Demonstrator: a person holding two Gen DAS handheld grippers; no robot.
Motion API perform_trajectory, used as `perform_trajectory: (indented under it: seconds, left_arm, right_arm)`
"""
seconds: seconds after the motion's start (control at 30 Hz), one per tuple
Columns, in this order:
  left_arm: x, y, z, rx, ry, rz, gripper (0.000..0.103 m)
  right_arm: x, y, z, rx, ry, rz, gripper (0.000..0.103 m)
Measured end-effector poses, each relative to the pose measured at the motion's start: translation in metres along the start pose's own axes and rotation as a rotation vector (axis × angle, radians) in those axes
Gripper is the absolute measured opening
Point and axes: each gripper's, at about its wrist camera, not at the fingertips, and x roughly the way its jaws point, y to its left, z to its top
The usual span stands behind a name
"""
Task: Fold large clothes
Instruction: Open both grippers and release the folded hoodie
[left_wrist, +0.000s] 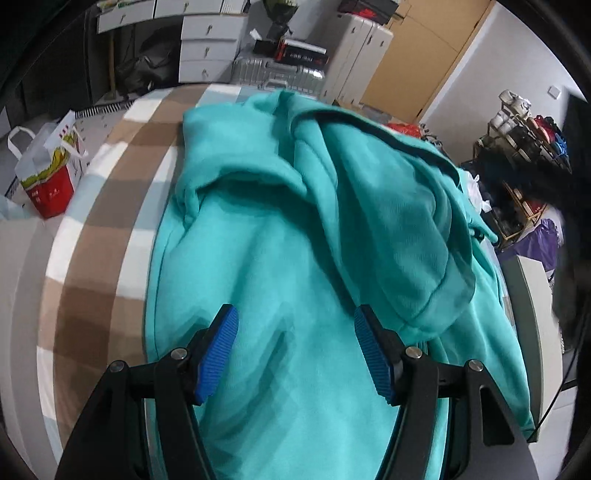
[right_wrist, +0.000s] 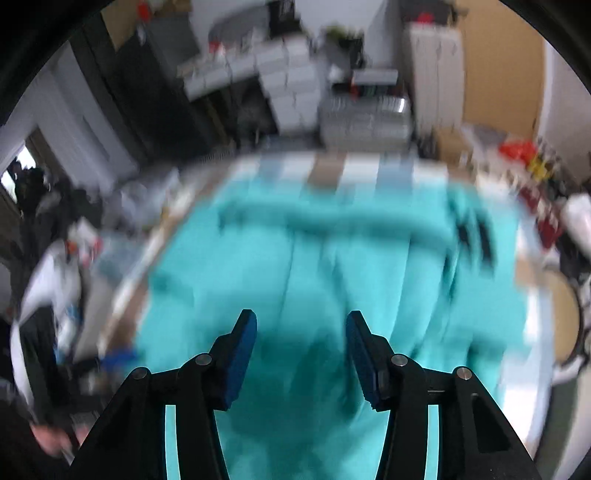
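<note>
A large teal sweatshirt lies rumpled on a bed with a brown, white and pale blue checked cover. One part of it is folded over toward the right, showing a dark inner edge. My left gripper hovers over the near part of the garment, its blue pads wide apart and pressing on nothing. The right wrist view is motion-blurred. In it the sweatshirt spreads across the bed cover. My right gripper is above the cloth with its jaws apart and nothing pinched between them.
A red and white paper bag stands on the floor left of the bed. Beyond the far edge are a silver suitcase and white drawers. A cluttered shelf rack stands at the right. A hand shows low left.
</note>
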Motion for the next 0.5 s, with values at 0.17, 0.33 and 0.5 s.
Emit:
perform_trajectory:
  seconds: [0.17, 0.33, 0.5]
  left_arm:
    - [-0.002, 0.004, 0.006, 0.011, -0.038, 0.062, 0.061]
    - [0.005, 0.005, 0.008, 0.032, -0.031, 0.069, 0.061]
    - [0.008, 0.005, 0.005, 0.045, -0.021, 0.098, 0.061]
  right_arm:
    - [0.055, -0.027, 0.070, 0.077, 0.036, -0.140, 0.030]
    - [0.133, -0.063, 0.058, 0.181, 0.222, -0.193, 0.019]
    - [0.124, -0.049, 0.020, 0.057, 0.212, -0.204, 0.016]
